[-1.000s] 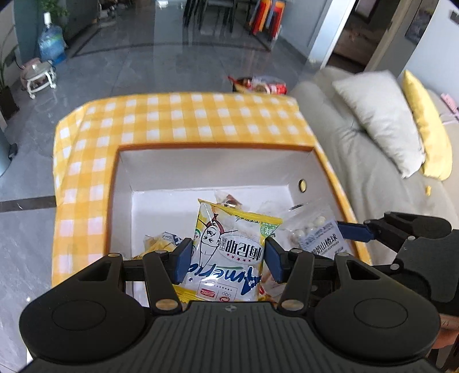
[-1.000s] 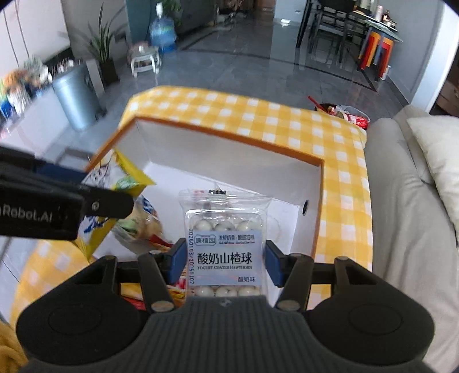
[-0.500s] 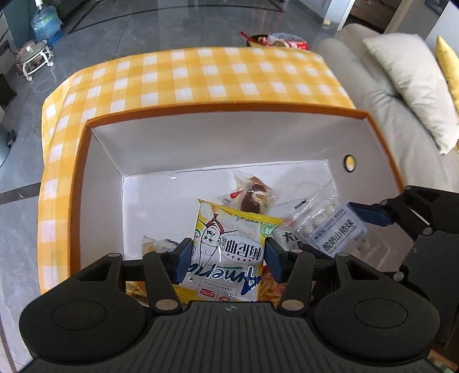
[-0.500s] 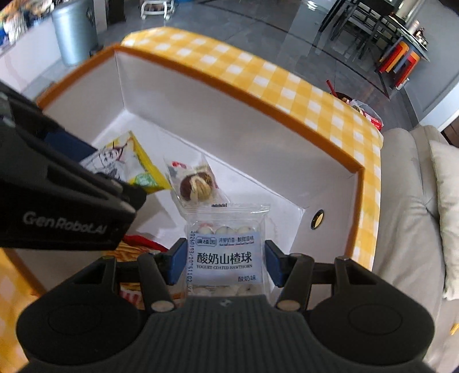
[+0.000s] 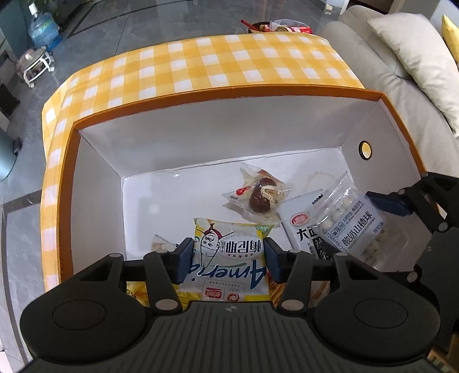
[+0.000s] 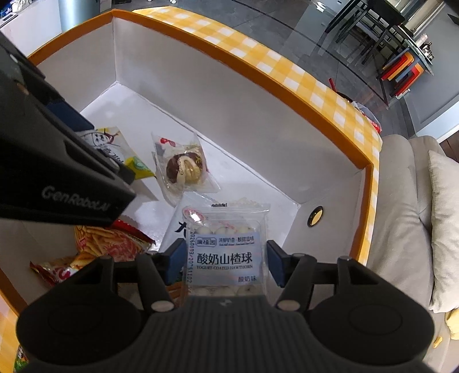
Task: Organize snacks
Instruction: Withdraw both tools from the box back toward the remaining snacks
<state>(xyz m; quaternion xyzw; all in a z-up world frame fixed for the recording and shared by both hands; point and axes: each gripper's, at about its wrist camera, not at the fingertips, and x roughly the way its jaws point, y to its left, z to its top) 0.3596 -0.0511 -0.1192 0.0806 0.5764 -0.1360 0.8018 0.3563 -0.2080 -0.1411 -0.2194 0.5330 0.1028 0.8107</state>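
Note:
My left gripper (image 5: 226, 259) is shut on a yellow chip bag (image 5: 228, 266) and holds it low inside the white box with an orange rim (image 5: 218, 96). My right gripper (image 6: 225, 259) is shut on a clear bag of yogurt-coated hawthorn balls (image 6: 225, 255), also inside the box, to the right of the left gripper; this bag shows in the left wrist view (image 5: 352, 223). On the box floor lie a wrapped chocolate pastry (image 5: 261, 198), a white packet with black print (image 5: 301, 223) and a red-orange fries bag (image 6: 106, 241).
The box stands on a yellow checked tablecloth (image 5: 200, 66). A grey sofa with a cushion (image 5: 416, 57) is at the right. A bowl of snacks (image 5: 278, 27) lies beyond the table's far edge. Grey tiled floor surrounds the table.
Both grippers have moved forward and down into the box with their bags still held. The box walls now fill both views.

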